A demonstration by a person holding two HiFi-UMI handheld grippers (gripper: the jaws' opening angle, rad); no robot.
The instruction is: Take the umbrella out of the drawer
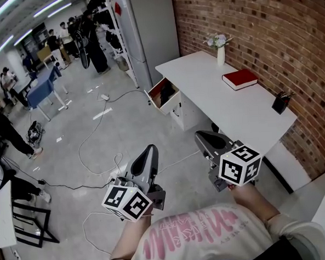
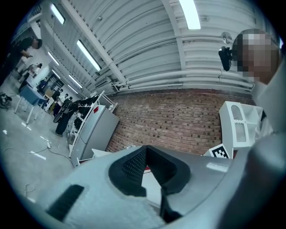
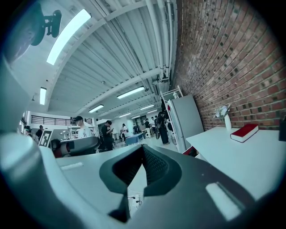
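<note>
Head view: left tongs [image 1: 149,150] lower centre, right tongs [image 1: 205,136] just right of it. Both are held out over the grey floor [image 1: 124,129], well apart from the white worktop [image 1: 215,88] at upper right. The marker cube of each sits close to the person's hands at the bottom edge.

Left tongs: jaws together at the tips, nothing between them. Right tongs: the same, jaws together and empty.

Drawer [image 1: 172,105] at the worktop's left end stands pulled open, towards frame left. The umbrella [image 1: 167,90] reads only as a dark shape inside it, too small to make out.

On the worktop: red book [image 1: 239,78] right of centre, white vase [image 1: 220,55] with flowers at the back by the brick wall [image 1: 266,27], dark holder [image 1: 281,102] near the right end. Grey cabinet [image 1: 154,34] stands beyond the worktop, top centre. Cables [image 1: 92,153] trail over the floor at left. People [image 1: 85,32] stand at upper left.

Left gripper view: the tongs [image 2: 145,150] point at the brick wall, with the cabinet at left. Right gripper view: the tongs [image 3: 142,149] are low centre, with the worktop, book and vase at right.
</note>
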